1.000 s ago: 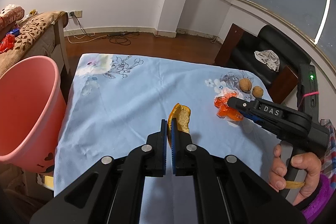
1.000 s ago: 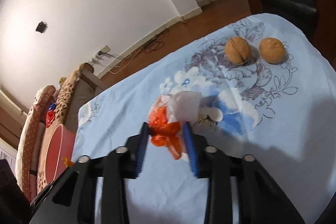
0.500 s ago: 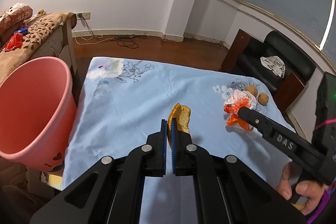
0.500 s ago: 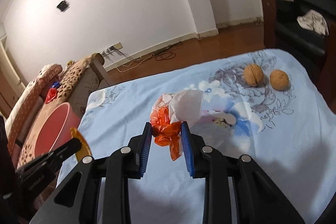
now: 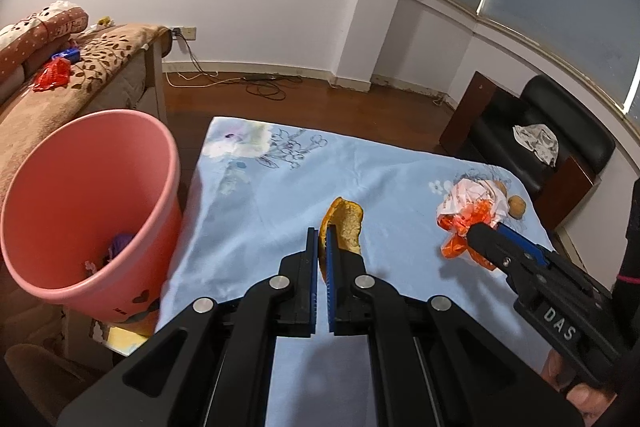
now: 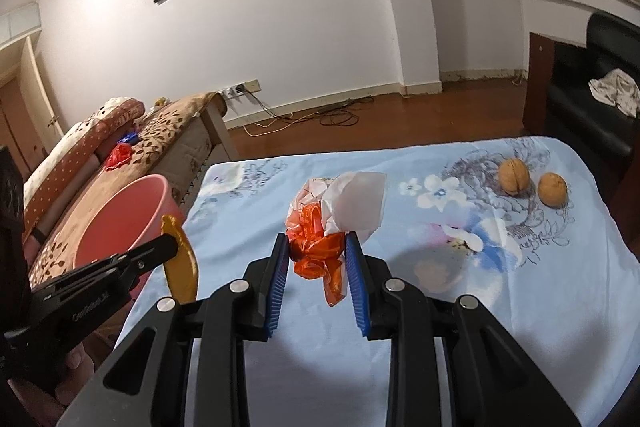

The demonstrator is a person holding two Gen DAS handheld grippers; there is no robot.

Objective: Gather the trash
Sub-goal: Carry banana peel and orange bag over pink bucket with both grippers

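My left gripper is shut on a curved piece of orange peel, held above the blue floral tablecloth. In the right wrist view that same peel hangs from the left gripper near the bucket. My right gripper is shut on a crumpled orange and white plastic wrapper, lifted off the cloth. From the left wrist view the wrapper shows at the right gripper tips. The pink bucket stands left of the table, with some scraps at its bottom.
Two walnuts lie at the cloth's far right corner. A sofa with a brown leaf-pattern cover stands behind the bucket. A black chair with a crumpled cloth is at the far right. Cables trail on the wooden floor.
The right gripper has lifted the wrapper off the cloth and rolled level, moving left toward the bucket. The left gripper drifted slightly left with the peel, bringing more of the bucket into view.
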